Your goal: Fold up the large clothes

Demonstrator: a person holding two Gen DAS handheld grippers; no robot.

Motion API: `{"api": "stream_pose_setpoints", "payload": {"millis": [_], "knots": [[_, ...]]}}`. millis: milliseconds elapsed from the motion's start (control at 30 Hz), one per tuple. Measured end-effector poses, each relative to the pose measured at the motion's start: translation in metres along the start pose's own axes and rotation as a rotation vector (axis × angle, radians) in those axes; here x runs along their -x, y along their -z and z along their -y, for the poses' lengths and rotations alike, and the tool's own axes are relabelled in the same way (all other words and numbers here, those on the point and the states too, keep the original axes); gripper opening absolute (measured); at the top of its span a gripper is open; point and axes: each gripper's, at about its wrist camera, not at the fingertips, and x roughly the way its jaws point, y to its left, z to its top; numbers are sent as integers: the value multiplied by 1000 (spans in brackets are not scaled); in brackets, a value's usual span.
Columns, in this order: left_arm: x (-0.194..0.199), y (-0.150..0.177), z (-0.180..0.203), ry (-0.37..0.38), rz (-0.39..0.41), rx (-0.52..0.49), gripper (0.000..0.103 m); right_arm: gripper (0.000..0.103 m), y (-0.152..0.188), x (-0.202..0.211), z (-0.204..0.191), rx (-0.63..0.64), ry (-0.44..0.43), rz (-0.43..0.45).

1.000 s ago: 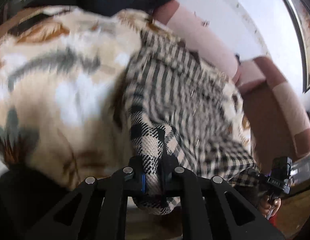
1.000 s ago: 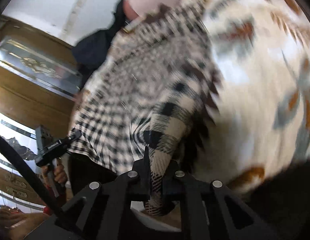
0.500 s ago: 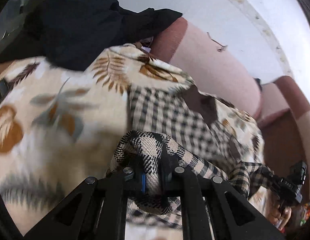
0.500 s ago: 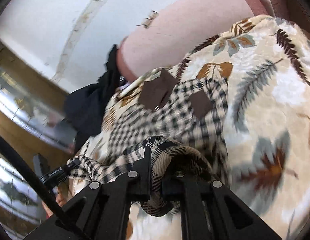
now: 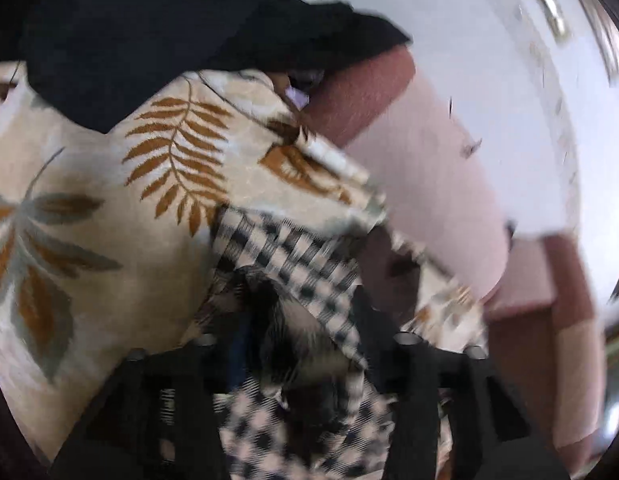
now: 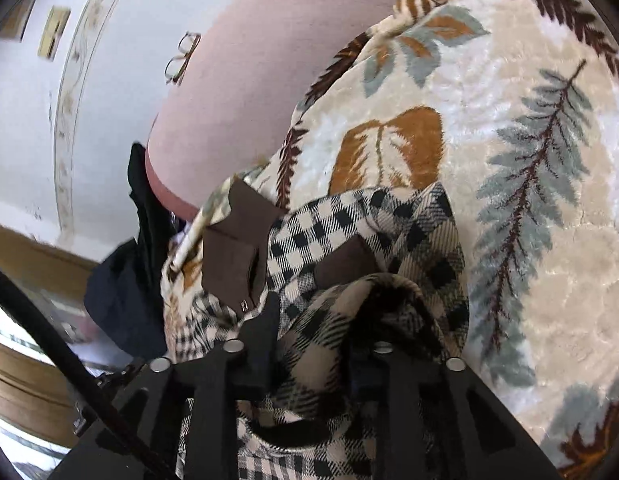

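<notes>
Both grippers had carried the black-and-cream checked woven garment (image 6: 349, 240) forward onto the leaf-patterned plush blanket (image 6: 509, 160), left gripper (image 5: 301, 344) and right gripper (image 6: 313, 344) jaws opening, releasing cloth between them

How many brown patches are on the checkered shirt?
2 show in the right wrist view: a big brown patch at the checkered shirt's left edge, and a smaller patch nearer the middle, just above the folded-over part. More could be hidden in the folds.
</notes>
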Motion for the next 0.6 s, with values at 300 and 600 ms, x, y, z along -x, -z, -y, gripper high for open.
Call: {"api": "stream_pose_setpoints", "payload": {"millis": [300, 600], "knots": [[53, -4, 27, -17, 115, -41, 60, 68, -7, 27, -2, -86, -110, 103], [106, 92, 35, -304, 246, -332, 68, 71, 28, 70, -57, 205, -3, 107]]}}
